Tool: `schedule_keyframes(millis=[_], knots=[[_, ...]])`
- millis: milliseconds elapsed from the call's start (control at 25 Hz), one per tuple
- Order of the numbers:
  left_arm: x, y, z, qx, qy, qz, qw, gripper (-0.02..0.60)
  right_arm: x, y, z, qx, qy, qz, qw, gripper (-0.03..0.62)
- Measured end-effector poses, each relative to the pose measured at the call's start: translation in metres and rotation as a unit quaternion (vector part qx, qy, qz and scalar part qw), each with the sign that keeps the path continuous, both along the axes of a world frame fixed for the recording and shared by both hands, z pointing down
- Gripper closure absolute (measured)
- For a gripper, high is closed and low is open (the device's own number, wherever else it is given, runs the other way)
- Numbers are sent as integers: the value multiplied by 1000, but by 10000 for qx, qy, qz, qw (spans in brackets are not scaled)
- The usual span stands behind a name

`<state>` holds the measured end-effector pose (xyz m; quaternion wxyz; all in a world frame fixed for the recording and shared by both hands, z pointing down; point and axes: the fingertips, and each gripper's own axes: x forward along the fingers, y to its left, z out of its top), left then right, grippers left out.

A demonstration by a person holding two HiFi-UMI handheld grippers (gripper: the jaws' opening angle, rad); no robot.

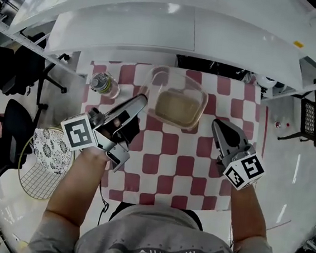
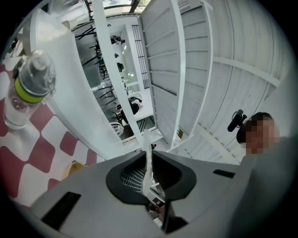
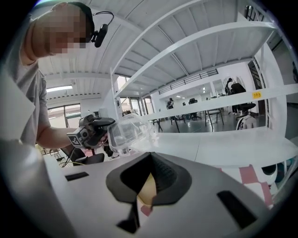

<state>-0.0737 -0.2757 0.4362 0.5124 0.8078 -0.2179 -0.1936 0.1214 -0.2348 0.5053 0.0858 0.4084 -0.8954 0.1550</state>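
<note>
The left gripper is clamped on the thin wall of a clear tub, holding it tilted above the checked table, near a bottle. The right gripper sits just to the tub's right, its jaws closed together with nothing between them.

Clear plastic container, rounded-square, no lid, nothing seen inside. It is raised off the checked tabletop, just right of the bottle, and tilted. The thin wall on its bottle side is pinched edge-on by the left tool, whose jaws are closed on it. A flat beige pad lies on the tabletop right of the bottle, under the container and seen through its clear base.
</note>
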Motion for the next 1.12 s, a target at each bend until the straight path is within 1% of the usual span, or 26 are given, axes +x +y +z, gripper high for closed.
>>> schedule_keyframes(millis=[400,600,840,1120], knots=[[0,5,-88,655,115,-117,9977,537,-4,-5,-74,392,-10,76,9992,569],[0,11,-124,904,168,-133,9957,537,-8,-1,-104,534,-32,90,9985,569],[-19,13,-171,1288,193,-132,9914,537,-20,-7,-146,676,-19,213,9975,571],[-31,18,-213,1738,102,-80,9847,537,-16,-9,-182,783,-131,473,9957,571]])
